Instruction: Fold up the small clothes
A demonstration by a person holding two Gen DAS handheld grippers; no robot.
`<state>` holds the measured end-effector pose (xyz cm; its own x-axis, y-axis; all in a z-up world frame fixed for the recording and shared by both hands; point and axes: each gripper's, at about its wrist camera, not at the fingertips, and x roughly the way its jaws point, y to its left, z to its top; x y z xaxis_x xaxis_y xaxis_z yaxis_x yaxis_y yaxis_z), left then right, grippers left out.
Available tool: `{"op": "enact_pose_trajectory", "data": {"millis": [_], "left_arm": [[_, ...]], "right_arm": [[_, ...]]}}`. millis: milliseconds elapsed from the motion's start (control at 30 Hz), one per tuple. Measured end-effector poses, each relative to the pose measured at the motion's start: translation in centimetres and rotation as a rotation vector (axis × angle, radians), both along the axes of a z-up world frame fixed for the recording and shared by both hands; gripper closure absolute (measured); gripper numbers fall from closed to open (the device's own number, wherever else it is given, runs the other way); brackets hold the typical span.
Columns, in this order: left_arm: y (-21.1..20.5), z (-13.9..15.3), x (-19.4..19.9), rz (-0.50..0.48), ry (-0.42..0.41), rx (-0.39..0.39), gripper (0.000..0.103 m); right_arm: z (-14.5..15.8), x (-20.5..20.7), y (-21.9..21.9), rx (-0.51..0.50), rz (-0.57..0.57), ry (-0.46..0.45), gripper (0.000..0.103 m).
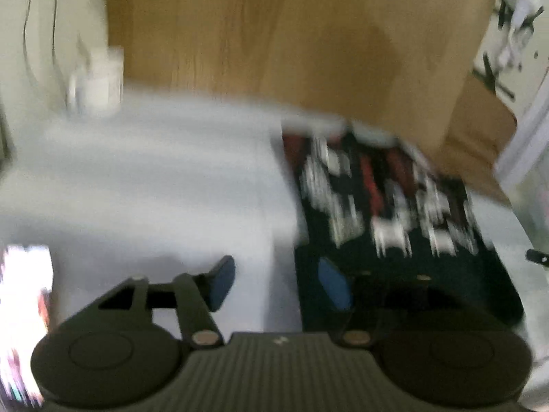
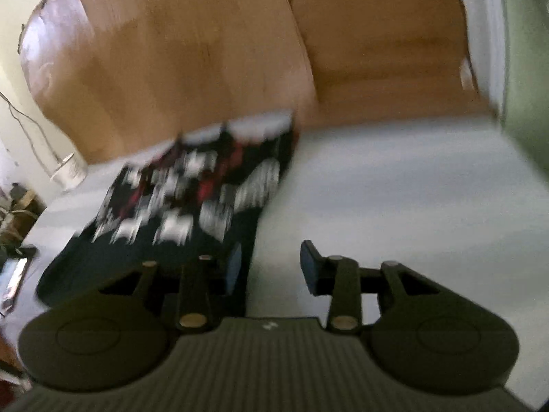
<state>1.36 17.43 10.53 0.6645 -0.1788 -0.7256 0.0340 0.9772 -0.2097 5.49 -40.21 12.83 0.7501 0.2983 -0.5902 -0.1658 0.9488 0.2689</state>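
Observation:
A small black garment [image 1: 394, 213] with a white and red print lies flat on the white table [image 1: 154, 189]. Both views are blurred by motion. My left gripper [image 1: 278, 283] is open over the garment's near left edge, its right finger above the cloth and its left finger above bare table. In the right wrist view the same garment [image 2: 185, 206] lies to the left. My right gripper [image 2: 271, 267] is open over the garment's near right edge, its left finger above the cloth and its right finger above the table [image 2: 411, 206]. Neither gripper holds anything.
A wooden floor [image 1: 291, 41] lies beyond the table's far edge. A white cup-like container [image 1: 99, 79] stands at the table's far left corner and shows in the right wrist view [image 2: 68, 171]. A bright patterned object [image 1: 24, 309] sits at the left edge.

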Motion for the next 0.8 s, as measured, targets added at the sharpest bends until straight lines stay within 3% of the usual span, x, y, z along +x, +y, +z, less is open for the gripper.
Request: {"op": "enact_pose_trajectory", "data": {"millis": [133,200,267,400,433,500,533,567,600,633,800], "left_arm": [[-1.3,0.7,8.4,-0.041,-0.077,0.034,0.011],[-2.6,-0.6,12.9,-0.062,-0.074,0.067,0.009],[-3.6,-2.6,17.2,-0.064,-0.02,0.083,0.009],[-4.8,-5.9,21.9,-0.051,0.047,0.065,0.009],[-5.0,-6.4,22.6,-0.052,0.05,0.047,0.013],[-5.7,-7.5,23.0,-0.066,0.055,0.017,0.033],[-6.0,-8.0,23.3,-0.077,0.062,0.018,0.049],[-6.5,-8.0,23.1,-0.067,0.03,0.067,0.072],[-6.9,-8.1,23.2,-0.083,0.033,0.09,0.078],[-7.0,-8.0,22.9,-0.093,0.028,0.091,0.085],[-6.5,-4.4,18.2,-0.141,-0.09,0.061,0.086]], "right_arm": [[-0.5,9.1,3.1,0.01,0.117,-0.037,0.06],[-1.6,13.9,5.6,0.002,0.174,-0.022,0.054],[-3.4,18.1,8.2,-0.03,0.191,0.013,0.052],[-6.5,24.5,10.4,-0.022,0.189,0.093,0.05],[-7.3,25.8,10.8,-0.008,0.189,0.117,0.049],[-8.3,26.7,11.3,0.003,0.209,0.14,0.049],[-8.4,26.5,11.8,-0.024,0.217,0.115,0.054],[-8.4,26.3,12.4,-0.048,0.246,0.116,0.083],[-8.0,25.9,12.6,-0.05,0.254,0.112,0.09],[-7.5,25.5,12.7,-0.055,0.257,0.104,0.09],[-2.5,19.4,11.5,-0.012,0.303,0.009,0.091]]}}
